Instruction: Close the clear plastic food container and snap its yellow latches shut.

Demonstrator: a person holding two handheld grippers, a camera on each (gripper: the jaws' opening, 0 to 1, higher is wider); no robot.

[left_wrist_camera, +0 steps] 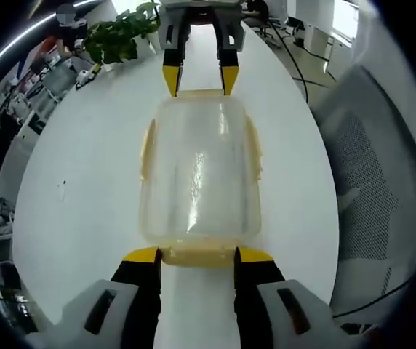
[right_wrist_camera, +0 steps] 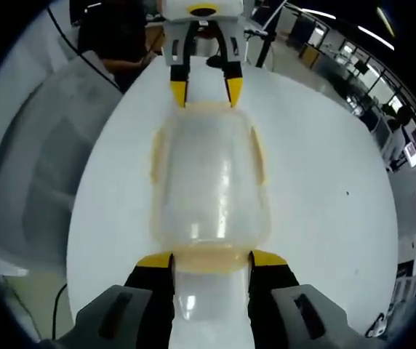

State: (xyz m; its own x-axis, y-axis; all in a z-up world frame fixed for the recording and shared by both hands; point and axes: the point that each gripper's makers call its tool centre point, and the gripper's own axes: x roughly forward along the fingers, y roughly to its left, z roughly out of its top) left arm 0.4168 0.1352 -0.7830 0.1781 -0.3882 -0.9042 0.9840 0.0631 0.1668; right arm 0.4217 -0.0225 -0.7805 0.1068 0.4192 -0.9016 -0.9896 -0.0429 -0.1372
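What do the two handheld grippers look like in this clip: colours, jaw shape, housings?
Both match. The left gripper has two black jaws with yellow tips, rising from light grey housings with dark slots. The right gripper is built the same. Seen from the front across the table, each shows a pale body above its yellow-tipped jaws.

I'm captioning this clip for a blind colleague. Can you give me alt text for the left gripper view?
A clear container with yellow latches lies lid-on on a white table, between two open grippers: the left gripper straddles its near end latch, and the right gripper reaches in at the far end. A potted plant stands behind.
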